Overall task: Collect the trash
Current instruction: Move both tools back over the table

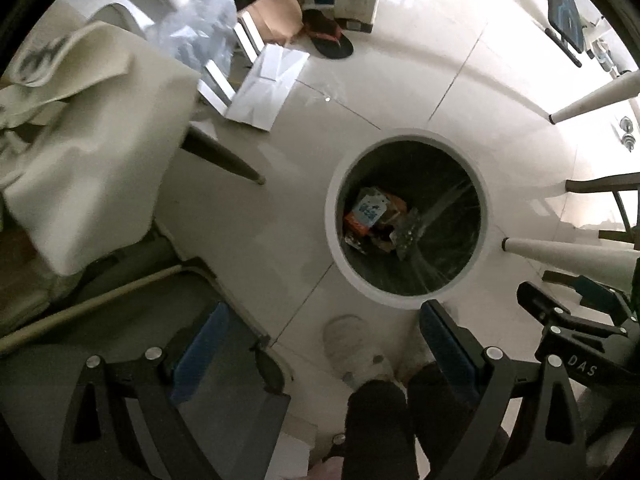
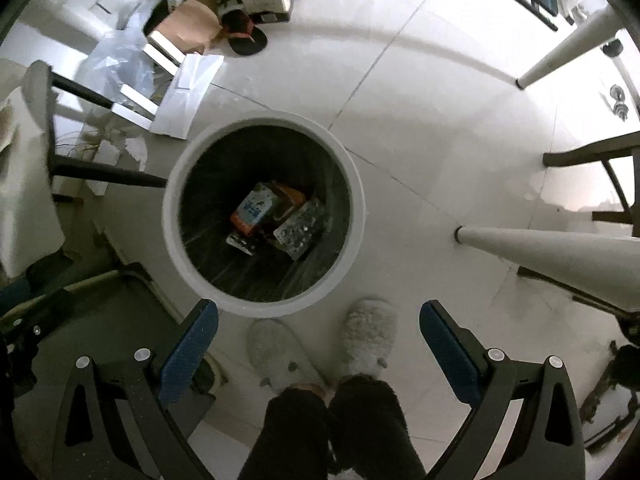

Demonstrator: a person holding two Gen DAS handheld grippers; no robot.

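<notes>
Hanging above one round white trash bin with several wrappers inside, left claw and right claw both wide apart, empty.

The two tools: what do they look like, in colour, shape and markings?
Each tool, left and right, has two black skeletal metal fingers with silver round bolts and blue textured pads. The left wrist view shows the right tool's black body, marked "DAS" in white.
</notes>
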